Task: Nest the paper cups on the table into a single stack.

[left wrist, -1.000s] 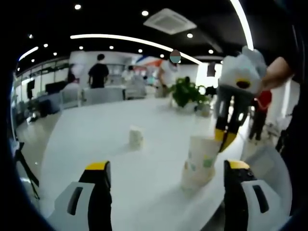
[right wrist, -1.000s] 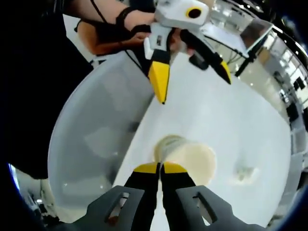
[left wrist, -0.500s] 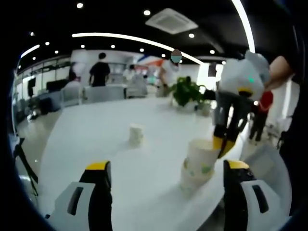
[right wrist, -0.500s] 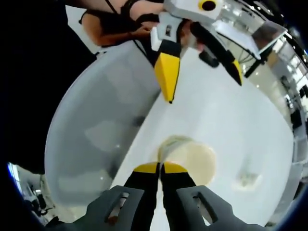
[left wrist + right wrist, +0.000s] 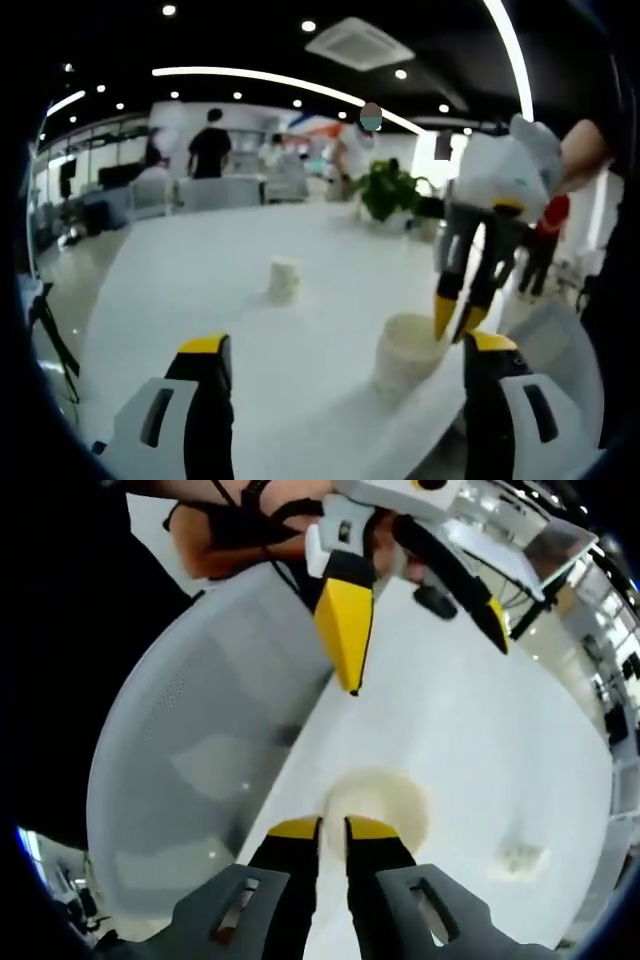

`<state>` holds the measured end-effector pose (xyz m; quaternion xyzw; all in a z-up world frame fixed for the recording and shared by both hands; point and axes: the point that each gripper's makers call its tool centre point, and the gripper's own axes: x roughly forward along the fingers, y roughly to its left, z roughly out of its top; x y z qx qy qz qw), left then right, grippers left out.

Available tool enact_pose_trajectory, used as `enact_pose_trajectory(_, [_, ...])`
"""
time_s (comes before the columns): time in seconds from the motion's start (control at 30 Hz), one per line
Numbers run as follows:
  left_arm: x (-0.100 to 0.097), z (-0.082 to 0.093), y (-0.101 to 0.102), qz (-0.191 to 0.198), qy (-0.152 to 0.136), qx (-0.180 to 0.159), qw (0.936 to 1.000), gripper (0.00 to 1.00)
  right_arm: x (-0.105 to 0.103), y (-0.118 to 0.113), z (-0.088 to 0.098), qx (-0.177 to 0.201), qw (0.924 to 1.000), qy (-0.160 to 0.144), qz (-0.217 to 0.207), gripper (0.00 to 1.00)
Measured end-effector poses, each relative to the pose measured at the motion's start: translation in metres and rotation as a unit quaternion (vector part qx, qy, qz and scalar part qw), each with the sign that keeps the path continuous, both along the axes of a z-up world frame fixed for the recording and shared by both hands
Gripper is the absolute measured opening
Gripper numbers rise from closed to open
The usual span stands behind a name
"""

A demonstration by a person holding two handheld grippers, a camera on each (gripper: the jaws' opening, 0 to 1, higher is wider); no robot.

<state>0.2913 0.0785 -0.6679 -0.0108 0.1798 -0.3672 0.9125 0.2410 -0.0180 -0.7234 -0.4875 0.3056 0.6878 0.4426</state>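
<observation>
Paper cup stack (image 5: 407, 352) stands upright, mouth up, near the white bench's (image 5: 200, 290) edge; smooth, tapered, cream. Right tool (image 5: 333, 829) straddles its rim, jaws slightly parted, possibly just touching. Lone cup (image 5: 284, 279) upright, well apart. Left tool (image 5: 345, 345) spread wide, holding nothing.
</observation>
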Motion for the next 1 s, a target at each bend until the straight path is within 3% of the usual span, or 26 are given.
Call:
enact_pose_trajectory(0.23, [0.000,0.002,-0.002,-0.001,-0.002,0.001,1.0000,0.94,-0.005,-0.005,0.004,0.006,1.0000,0.000,0.002,0.05])
enact_pose_trajectory(0.37, [0.002,0.003,-0.004,0.000,-0.003,0.000,1.0000,0.94,0.000,-0.009,0.002,0.003,0.9997,0.004,-0.023,0.05])
enact_pose_trajectory(0.53, [0.002,0.006,-0.007,-0.009,-0.013,0.013,0.9998,0.94,-0.003,-0.002,0.019,0.042,0.9985,-0.003,-0.034,0.05])
enact_pose_trajectory(0.7, [0.004,0.009,-0.009,-0.010,-0.016,0.018,0.9997,0.94,-0.003,-0.003,0.029,0.089,0.9909,0.023,-0.099,0.05])
enact_pose_trajectory(0.8, [0.004,0.010,-0.011,-0.012,-0.015,0.020,0.9996,0.94,0.001,-0.007,0.037,0.137,0.9785,0.040,-0.149,0.04])
enact_pose_trajectory(0.87, [0.004,0.011,-0.012,-0.014,-0.015,0.020,0.9996,0.94,0.005,-0.011,0.042,0.166,0.9663,0.056,-0.188,0.04])
enact_pose_trajectory(1.0, [0.006,0.013,-0.012,-0.010,-0.015,0.017,0.9997,0.94,0.022,-0.021,0.053,0.233,0.9327,0.070,-0.266,0.05])
